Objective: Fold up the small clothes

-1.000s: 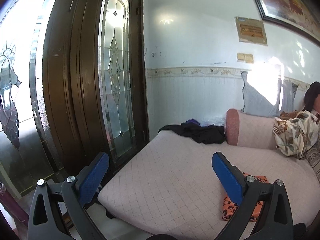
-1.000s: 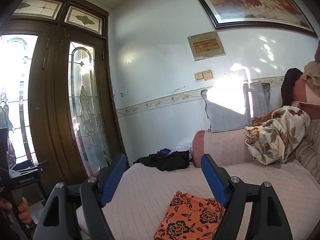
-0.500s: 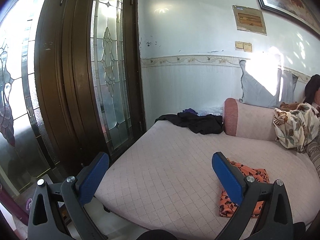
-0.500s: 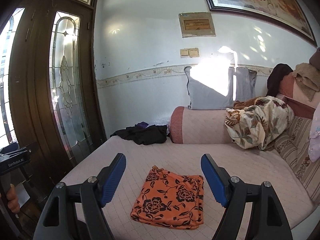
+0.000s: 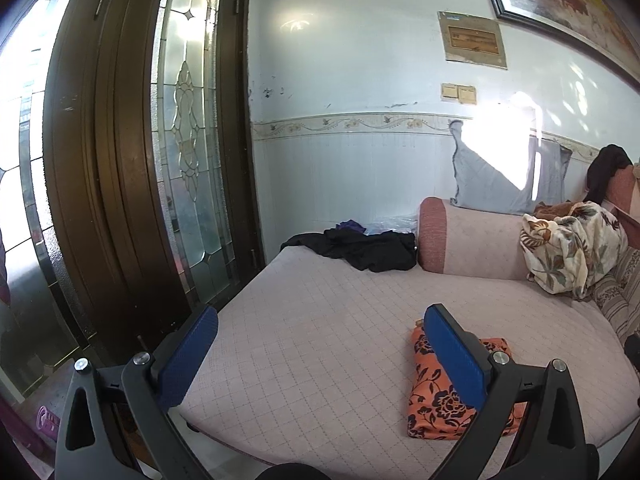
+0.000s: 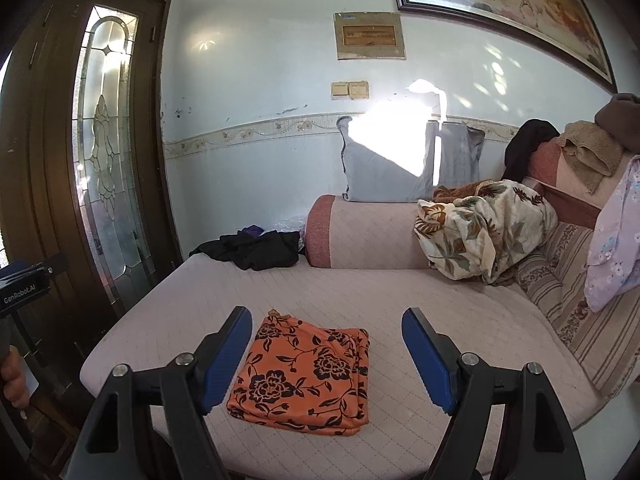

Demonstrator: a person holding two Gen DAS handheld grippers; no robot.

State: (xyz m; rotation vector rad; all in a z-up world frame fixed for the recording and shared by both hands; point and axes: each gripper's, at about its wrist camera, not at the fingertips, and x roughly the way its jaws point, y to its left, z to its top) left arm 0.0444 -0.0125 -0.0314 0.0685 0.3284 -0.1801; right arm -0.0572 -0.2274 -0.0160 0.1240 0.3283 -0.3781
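- The pink bed (image 6: 400,300) carries everything.
- The orange flowered cloth (image 6: 304,376) lies folded near the bed's front edge.
- The right gripper (image 6: 328,356) is nearer, straight behind the cloth, jaws wide apart and empty.
- The left gripper (image 5: 320,356) is off to the side, jaws apart too.

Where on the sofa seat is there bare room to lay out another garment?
Free: the wide quilted stretch between the folded orange cloth and the black clothes, plus the seat to the orange cloth's right. Crowded: the back corner by the bolster and the floral bundle.
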